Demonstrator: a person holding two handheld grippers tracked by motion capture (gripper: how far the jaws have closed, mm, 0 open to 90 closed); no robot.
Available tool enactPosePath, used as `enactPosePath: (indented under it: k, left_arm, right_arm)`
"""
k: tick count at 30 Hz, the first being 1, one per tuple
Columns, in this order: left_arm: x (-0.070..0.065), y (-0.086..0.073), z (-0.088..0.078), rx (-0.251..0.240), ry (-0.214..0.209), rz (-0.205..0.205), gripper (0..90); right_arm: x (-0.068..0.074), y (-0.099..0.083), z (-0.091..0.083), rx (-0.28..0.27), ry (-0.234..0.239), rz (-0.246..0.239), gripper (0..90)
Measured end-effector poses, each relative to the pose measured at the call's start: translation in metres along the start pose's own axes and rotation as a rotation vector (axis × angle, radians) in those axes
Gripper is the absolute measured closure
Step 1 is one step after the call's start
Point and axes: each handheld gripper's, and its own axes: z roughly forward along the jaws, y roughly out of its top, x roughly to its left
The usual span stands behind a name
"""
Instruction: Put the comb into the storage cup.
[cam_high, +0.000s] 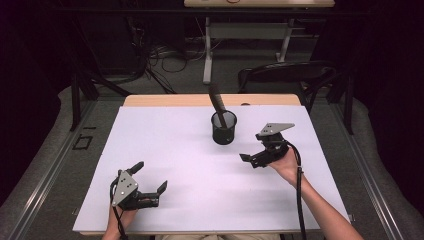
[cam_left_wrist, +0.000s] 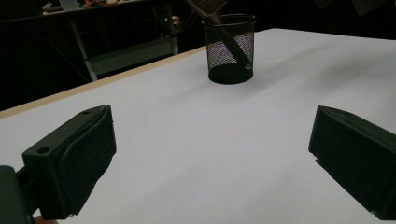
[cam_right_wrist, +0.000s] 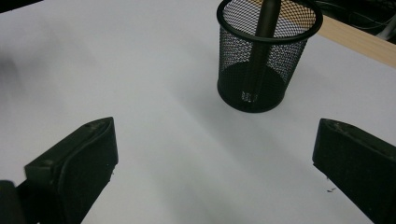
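Brush (cam_high: 217, 101) leaning in the mesh cup (cam_high: 223, 128) at upper centre should be approached from the side, right gripper (cam_high: 254, 158) spread wide and empty, left gripper (cam_high: 150, 180) likewise released, cup kept unbumped.

White table (cam_high: 165, 150), black chair (cam_high: 287, 75) behind it, desk frame (cam_high: 245, 32) and cables (cam_high: 165, 57) beyond.

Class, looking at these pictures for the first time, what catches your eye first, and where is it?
A black mesh cup stands toward the far middle of the white table, with a dark tool leaning out of it. Nearer the person, the left tongs and right tongs are both open and hold nothing.
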Motion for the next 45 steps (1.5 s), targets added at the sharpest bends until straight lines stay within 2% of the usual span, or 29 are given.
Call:
enactPosePath:
  k: [19, 35, 45]
  left_arm:
    - [0.0, 0.0, -0.001, -0.001, 0.003, -0.002, 0.9]
    - [0.0, 0.0, -0.001, -0.001, 0.005, -0.002, 0.8]
    - [0.0, 0.0, -0.002, -0.002, 0.005, -0.004, 0.8]
  right_arm:
    - [0.013, -0.026, -0.019, 0.002, 0.001, 0.017, 0.0]
    - [0.024, -0.046, -0.033, 0.0, -0.019, 0.01, 0.0]
    - [0.027, -0.058, -0.04, -0.019, -0.043, 0.025, 0.0]
